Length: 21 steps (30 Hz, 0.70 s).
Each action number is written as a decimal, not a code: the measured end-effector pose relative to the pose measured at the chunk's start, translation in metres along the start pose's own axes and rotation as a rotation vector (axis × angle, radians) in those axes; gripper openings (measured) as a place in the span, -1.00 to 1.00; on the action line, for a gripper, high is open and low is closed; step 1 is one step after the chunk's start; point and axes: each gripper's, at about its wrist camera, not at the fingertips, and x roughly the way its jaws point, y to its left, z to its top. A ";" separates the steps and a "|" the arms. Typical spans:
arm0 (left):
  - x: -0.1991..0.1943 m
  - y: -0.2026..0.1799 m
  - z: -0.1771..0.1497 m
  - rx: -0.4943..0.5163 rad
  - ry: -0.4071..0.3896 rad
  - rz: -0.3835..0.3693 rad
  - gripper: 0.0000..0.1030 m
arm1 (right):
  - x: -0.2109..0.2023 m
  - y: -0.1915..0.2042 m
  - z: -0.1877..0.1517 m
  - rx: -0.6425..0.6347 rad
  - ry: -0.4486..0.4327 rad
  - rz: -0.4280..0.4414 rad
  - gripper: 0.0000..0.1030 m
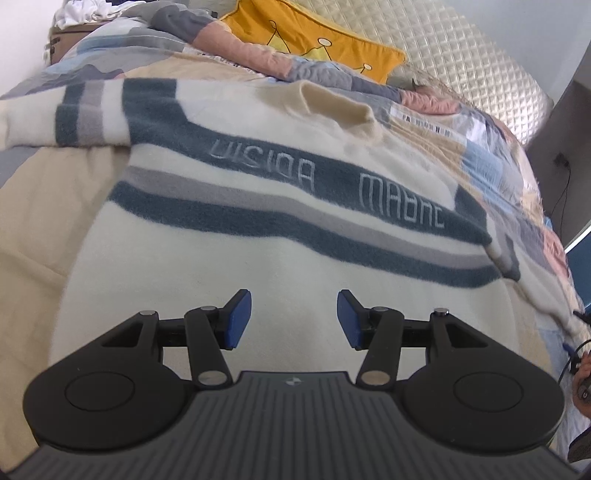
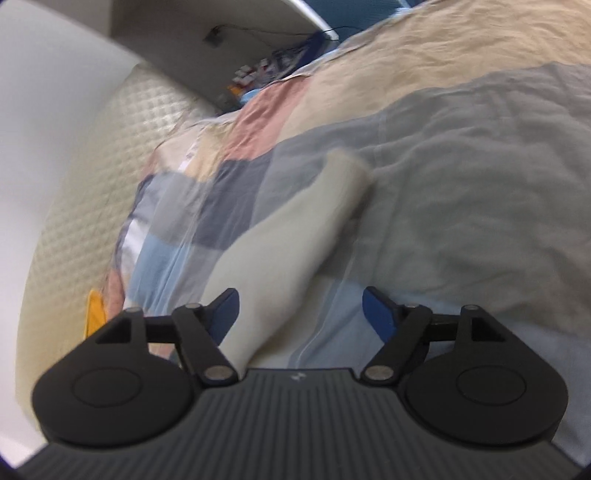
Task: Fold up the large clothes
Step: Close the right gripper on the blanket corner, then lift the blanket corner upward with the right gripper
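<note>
1. Two tools appear, one per view; both stand released, with nothing pressed between their blue pads.
2. Left tool (image 1: 294, 319): hangs over the lower body of the cream sweater (image 1: 236, 266), jaws apart and clear of the knit.
3. The sweater lies spread flat on the bed, front up, with teal and grey bands and pale lettering across the chest; its collar (image 1: 334, 107) points toward the headboard.
4. One striped sleeve (image 1: 74, 118) stretches out to the left in the left wrist view.
5. Right tool (image 2: 301, 314): jaws wide apart; the other sleeve (image 2: 295, 236), plain cream at this end, lies on the quilt and runs between them, close by the left pad, with no visible grip. This view is blurred.
6. Patchwork quilt (image 1: 491, 147): beige, blue, grey and pink panels, under the garment on every side.
7. Yellow cushion (image 1: 314, 40): rests against the quilted headboard (image 1: 461, 55), beyond the collar.
8. Heap of pale laundry (image 1: 96, 13) at the far left corner, well apart from the sweater.
9. Cable and wall socket (image 1: 561, 160) to the right of the bed.
</note>
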 end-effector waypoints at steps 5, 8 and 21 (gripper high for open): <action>0.002 -0.014 -0.005 0.095 0.004 0.059 0.11 | 0.019 0.003 -0.003 0.046 0.012 0.039 0.49; 0.006 -0.015 -0.008 0.096 0.027 0.058 0.11 | 0.032 0.010 0.002 -0.058 -0.030 0.023 0.44; 0.036 -0.021 -0.017 0.145 0.149 0.119 0.25 | 0.058 0.003 0.041 -0.137 -0.139 -0.158 -0.74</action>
